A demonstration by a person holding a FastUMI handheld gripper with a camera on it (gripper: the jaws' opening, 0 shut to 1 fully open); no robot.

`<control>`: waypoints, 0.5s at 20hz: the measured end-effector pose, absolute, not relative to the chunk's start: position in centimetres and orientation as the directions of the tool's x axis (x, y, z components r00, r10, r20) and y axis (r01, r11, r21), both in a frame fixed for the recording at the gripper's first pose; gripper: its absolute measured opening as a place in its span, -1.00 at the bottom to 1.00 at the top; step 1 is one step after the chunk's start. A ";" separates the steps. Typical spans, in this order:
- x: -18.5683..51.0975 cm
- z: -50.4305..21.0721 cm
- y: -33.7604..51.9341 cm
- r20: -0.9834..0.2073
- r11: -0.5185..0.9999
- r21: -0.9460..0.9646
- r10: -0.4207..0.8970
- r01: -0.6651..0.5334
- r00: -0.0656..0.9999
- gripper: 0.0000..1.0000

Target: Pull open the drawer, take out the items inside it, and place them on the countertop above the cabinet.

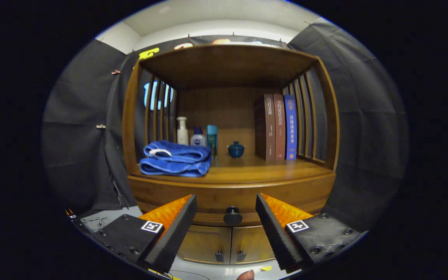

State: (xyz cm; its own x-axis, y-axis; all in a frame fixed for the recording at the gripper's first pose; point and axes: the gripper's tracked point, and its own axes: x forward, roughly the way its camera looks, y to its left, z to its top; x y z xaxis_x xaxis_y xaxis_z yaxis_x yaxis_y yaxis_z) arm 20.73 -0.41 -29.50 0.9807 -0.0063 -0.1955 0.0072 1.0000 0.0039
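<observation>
Gripper (226, 217) spread wide, holding nothing. Straight ahead, between the fingers and just beyond their tips: round knob (232, 215) at the middle of the closed drawer (208, 196), nothing in the way. Below, two cabinet doors (230, 245), shut. Farther, on the table (259, 171) above: folded blue towel (175, 158) left, bottles (196, 136) and small lidded jar (236, 149) behind, books (276, 127) upright at far right.
</observation>
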 end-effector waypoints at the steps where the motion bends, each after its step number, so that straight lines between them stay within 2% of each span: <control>1: 21.7 -30.9 -0.5 -0.211 1.000 0.014 -0.012 0.015 0.977 0.99; 5: 23.9 -35.5 -2.3 -0.283 0.998 0.019 -0.048 0.055 0.958 0.93; 7: 25.1 -37.1 -2.3 -0.313 0.997 0.029 -0.055 0.067 0.948 0.73; 9: 26.1 -38.1 -2.5 -0.330 0.997 0.043 -0.050 0.068 0.942 0.68; 10: 25.9 -38.0 -2.2 -0.337 0.996 0.054 -0.049 0.071 0.940 0.49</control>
